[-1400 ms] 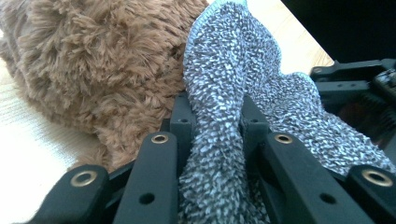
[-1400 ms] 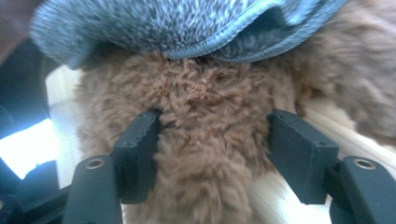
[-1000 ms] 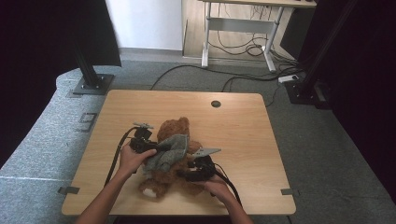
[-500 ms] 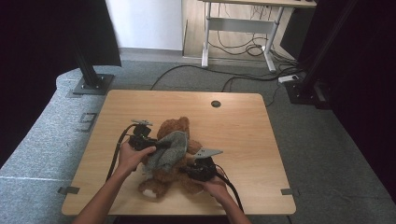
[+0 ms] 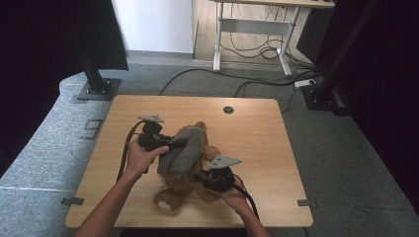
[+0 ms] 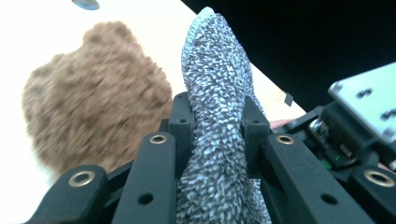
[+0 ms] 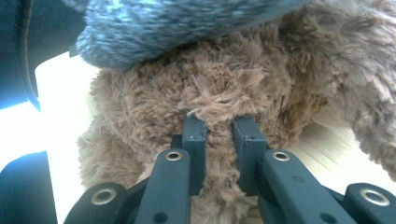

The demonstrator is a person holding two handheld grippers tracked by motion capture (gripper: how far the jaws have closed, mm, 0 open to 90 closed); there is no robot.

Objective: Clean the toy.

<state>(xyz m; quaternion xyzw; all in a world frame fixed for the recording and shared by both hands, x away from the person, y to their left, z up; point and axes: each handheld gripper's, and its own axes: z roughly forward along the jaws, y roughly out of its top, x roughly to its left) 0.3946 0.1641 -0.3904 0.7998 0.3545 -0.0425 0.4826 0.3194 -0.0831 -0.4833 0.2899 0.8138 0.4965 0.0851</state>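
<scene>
On the table [image 5: 257,128], claws pinch teddy [image 5: 183,185] and cloth [image 5: 183,150].

We take this for a lab or recording studio set up for data capture, not a home. We see a plain wooden table [image 5: 257,148] with a cable grommet [image 5: 228,109], standing on grey carpet [image 5: 44,148]. Black curtains [image 5: 34,44] hang at both sides, and black stands [image 5: 96,81] rise from floor plates beside the table. Behind, we see a height-adjustable desk frame [image 5: 252,34] and loose cables [image 5: 257,52] across the floor.
</scene>
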